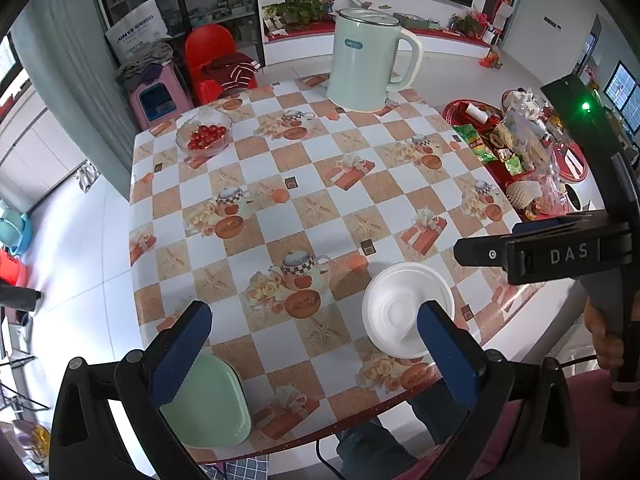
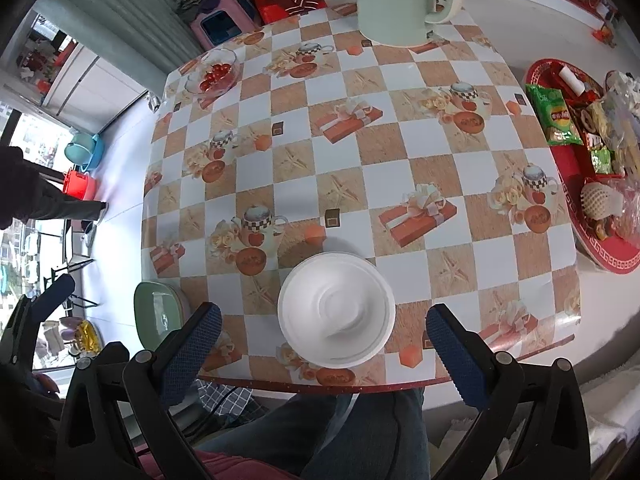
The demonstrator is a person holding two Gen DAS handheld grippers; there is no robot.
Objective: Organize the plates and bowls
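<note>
A white foam bowl [image 2: 336,308] [image 1: 404,308] stands upright near the table's front edge. A pale green plate [image 1: 208,400] [image 2: 156,316] lies at the front left corner of the table. My right gripper [image 2: 324,336] is open and empty, and the bowl lies ahead in the gap between its blue pads [image 2: 196,344]. My left gripper [image 1: 316,344] is open and empty too, with the plate under its left finger and the bowl behind its right finger. In the left wrist view the right gripper [image 1: 464,254] reaches in from the right, above the bowl.
On the checkered tablecloth [image 1: 320,200] stand a mint kettle [image 1: 368,60] at the back and a glass bowl of cherry tomatoes [image 1: 204,132] at the back left. A red tray of snacks [image 1: 520,148] fills the right side. The person's legs [image 2: 360,432] are under the front edge.
</note>
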